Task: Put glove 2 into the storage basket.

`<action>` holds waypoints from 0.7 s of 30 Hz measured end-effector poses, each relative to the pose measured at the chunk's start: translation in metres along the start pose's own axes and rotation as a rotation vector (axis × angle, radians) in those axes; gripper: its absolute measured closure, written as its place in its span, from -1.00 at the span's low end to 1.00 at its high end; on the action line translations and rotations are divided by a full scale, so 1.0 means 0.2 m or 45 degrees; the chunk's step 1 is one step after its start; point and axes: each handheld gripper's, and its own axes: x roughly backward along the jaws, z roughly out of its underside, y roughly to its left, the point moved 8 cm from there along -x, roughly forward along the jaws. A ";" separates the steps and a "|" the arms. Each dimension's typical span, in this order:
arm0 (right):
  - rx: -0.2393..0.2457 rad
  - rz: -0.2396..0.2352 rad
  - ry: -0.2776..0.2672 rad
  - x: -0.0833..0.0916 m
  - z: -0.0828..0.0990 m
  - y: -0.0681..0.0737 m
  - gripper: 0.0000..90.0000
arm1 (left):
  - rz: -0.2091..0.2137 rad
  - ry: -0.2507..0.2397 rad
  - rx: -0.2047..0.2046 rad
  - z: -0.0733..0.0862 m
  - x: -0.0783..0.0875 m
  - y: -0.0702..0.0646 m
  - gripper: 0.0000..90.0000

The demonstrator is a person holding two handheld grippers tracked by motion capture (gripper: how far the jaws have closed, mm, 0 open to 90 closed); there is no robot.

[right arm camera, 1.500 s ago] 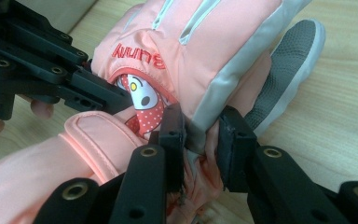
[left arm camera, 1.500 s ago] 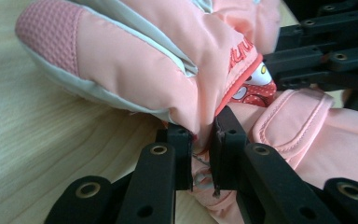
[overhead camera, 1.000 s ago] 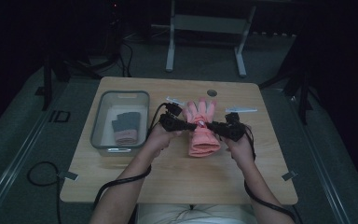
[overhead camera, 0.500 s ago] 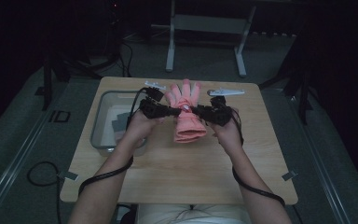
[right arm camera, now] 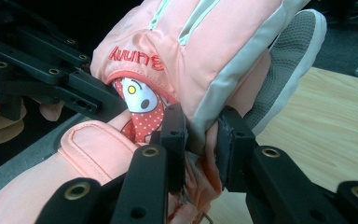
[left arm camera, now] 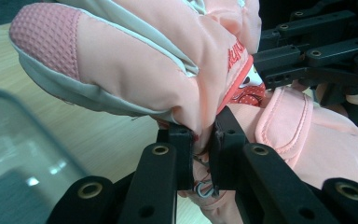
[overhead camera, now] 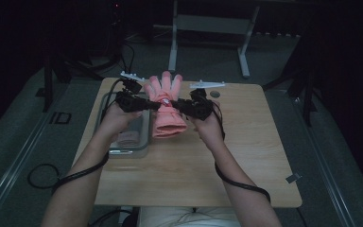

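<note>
A pink padded glove (overhead camera: 166,106) hangs in the air above the wooden table (overhead camera: 246,142), fingers pointing away from the person, cuff toward them. My left gripper (overhead camera: 155,106) is shut on its left edge, and my right gripper (overhead camera: 177,105) is shut on its right edge. In the left gripper view the jaws pinch a fold of the glove (left arm camera: 168,70) near the wrist, left gripper (left arm camera: 204,140). In the right gripper view the right gripper (right arm camera: 200,135) squeezes the grey-trimmed side of the glove (right arm camera: 191,51), which bears a cartoon patch and red lettering.
A clear plastic bin (overhead camera: 125,137) with dark and pink items inside stands on the table's left part, under the left hand. Two small white objects (overhead camera: 208,85) lie near the far edge. A metal stand (overhead camera: 208,28) rises behind the table.
Both hands have carried the glove up and toward the far left, from above the table's middle to beside the bin. Both grips have stayed the same.
</note>
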 end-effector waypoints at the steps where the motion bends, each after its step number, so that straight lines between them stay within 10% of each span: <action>1: -0.002 -0.008 0.000 -0.02 -0.01 0.02 0.66 | -0.011 -0.001 0.004 0.01 0.02 0.02 0.79; 21: 0.065 -0.137 0.091 -0.54 -0.08 0.35 0.65 | -0.207 0.009 0.155 0.26 0.36 0.40 0.79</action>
